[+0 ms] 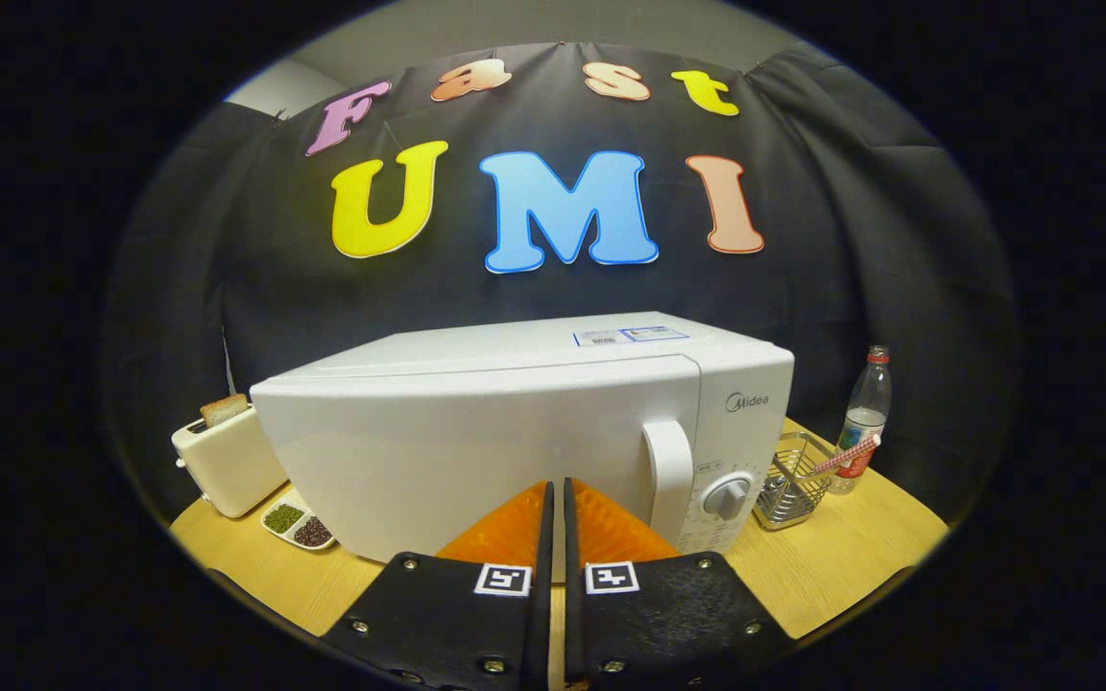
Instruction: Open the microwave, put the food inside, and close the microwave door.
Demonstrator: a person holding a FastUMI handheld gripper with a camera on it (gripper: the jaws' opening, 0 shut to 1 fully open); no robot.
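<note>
Closed door (476,451) hides the microwave's (534,422) inside.

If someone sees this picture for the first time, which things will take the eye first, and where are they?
The white microwave stands in the middle of the wooden table, its door closed, with the handle just beyond the gripper, whose fingers are pressed together on nothing. A toaster with bread stands at its left, and a wire basket and a water bottle at its right.
</note>
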